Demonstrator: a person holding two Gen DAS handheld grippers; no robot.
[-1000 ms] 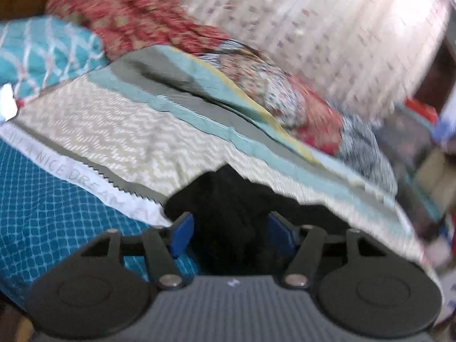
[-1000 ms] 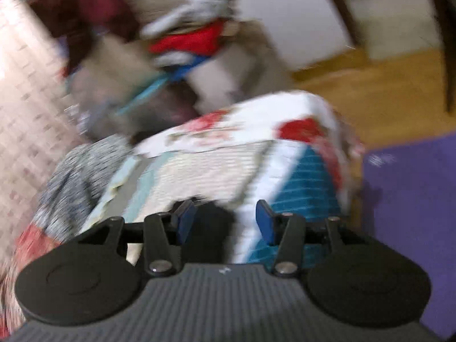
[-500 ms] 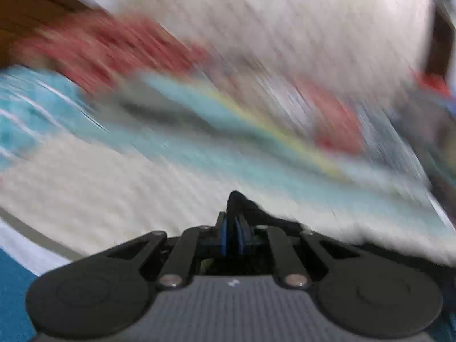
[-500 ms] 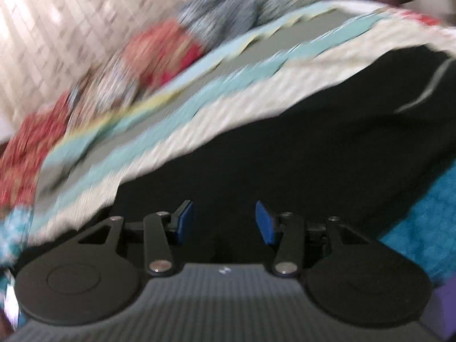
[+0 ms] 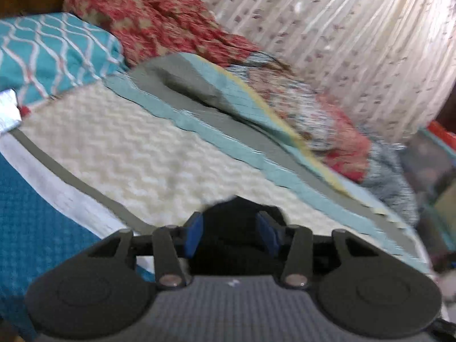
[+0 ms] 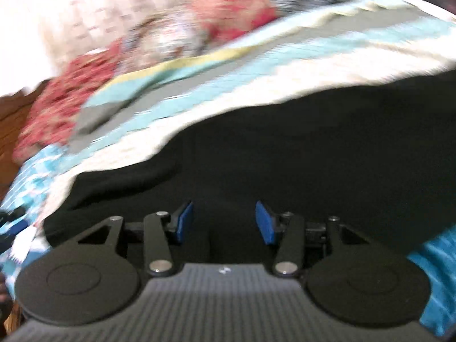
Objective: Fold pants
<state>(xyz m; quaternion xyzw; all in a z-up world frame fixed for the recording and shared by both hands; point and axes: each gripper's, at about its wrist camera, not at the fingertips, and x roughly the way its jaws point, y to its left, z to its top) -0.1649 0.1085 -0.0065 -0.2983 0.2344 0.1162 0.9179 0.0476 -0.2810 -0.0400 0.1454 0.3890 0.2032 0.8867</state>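
The black pants lie spread across the patterned bedspread. In the right wrist view they fill the middle and right of the frame. My right gripper is open just above the black cloth, holding nothing. In the left wrist view only a dark end of the pants shows, between the blue pads. My left gripper is open over that end, with the cloth lying loose between its fingers.
The bedspread has cream, teal and grey stripes. A teal patterned pillow and a red floral blanket lie at the head. A pale curtain hangs behind the bed. Cluttered items stand at the far right.
My left gripper was shut on the pants' end half a second ago and has opened. My right gripper swung from the bed's foot to over the pants and stayed open.
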